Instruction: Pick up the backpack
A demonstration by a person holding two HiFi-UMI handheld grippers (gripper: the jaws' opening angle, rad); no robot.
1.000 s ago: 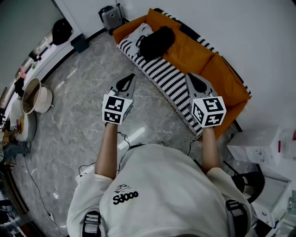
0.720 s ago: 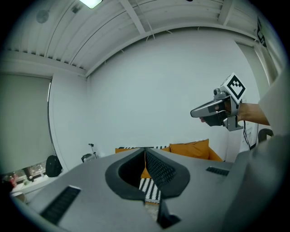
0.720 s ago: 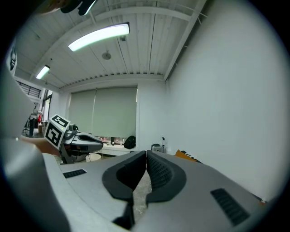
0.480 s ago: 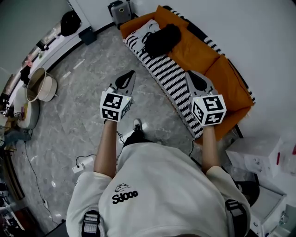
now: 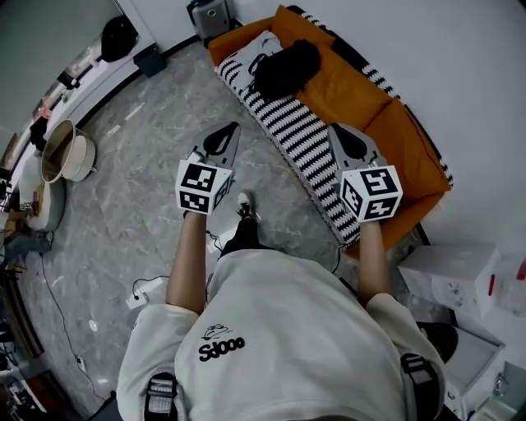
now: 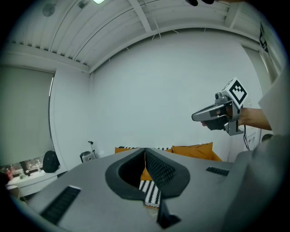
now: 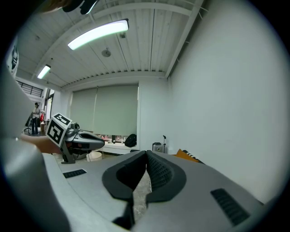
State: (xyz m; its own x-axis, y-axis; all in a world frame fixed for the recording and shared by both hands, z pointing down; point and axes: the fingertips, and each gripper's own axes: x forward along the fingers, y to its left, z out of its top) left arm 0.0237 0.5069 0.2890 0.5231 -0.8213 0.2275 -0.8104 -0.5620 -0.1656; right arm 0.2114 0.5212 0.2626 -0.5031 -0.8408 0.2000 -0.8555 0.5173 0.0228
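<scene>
The black backpack (image 5: pixel 283 70) lies slumped on the orange sofa (image 5: pixel 353 90), on a black-and-white striped blanket (image 5: pixel 296 136), at the top of the head view. Both grippers are held out side by side, short of the sofa and apart from the backpack. My left gripper (image 5: pixel 234 128) hangs over the grey floor, jaws shut and empty. My right gripper (image 5: pixel 332 129) is over the striped blanket's edge, also shut with nothing in it. In the left gripper view my left gripper (image 6: pixel 145 150) points at the sofa (image 6: pixel 192 149), with the right gripper (image 6: pixel 199 116) at the right. The backpack is hidden in both gripper views.
A small grey suitcase (image 5: pixel 211 15) stands by the sofa's far end. A beige basin (image 5: pixel 66 156) and a long counter with a dark bag (image 5: pixel 119 37) are at the left. White boxes (image 5: pixel 460 263) sit at the right. Cables (image 5: pixel 140 294) trail on the marble floor.
The person has stepped toward the sofa; a dark trouser leg and shoe now show between the arms. Both grippers moved forward together and stayed shut.
</scene>
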